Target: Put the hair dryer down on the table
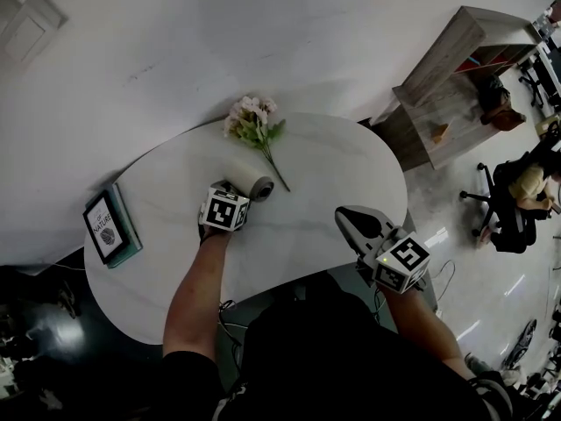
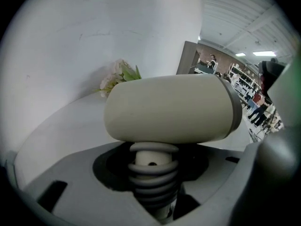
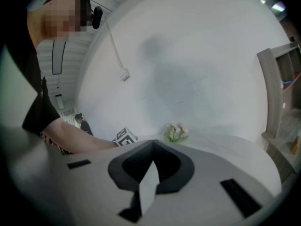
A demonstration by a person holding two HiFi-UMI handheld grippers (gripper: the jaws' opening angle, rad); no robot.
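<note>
The beige hair dryer (image 1: 255,185) lies on the white table (image 1: 333,165) near its middle, beside the flower stem. In the left gripper view its barrel (image 2: 169,109) runs crosswise just above the jaws. The ribbed grey handle collar (image 2: 153,175) sits in the notch between them with dark gaps on both sides. My left gripper (image 1: 231,191) (image 2: 153,194) stands open around that handle. My right gripper (image 1: 349,216) (image 3: 146,187) hovers over the table's right front edge, jaws together and empty.
A sprig of pink flowers (image 1: 254,121) (image 2: 120,76) (image 3: 176,132) lies at the table's back by the white wall. A framed card on a teal book (image 1: 110,226) sits at the left edge. A wooden shelf (image 1: 456,77) and an office chair (image 1: 504,200) stand to the right.
</note>
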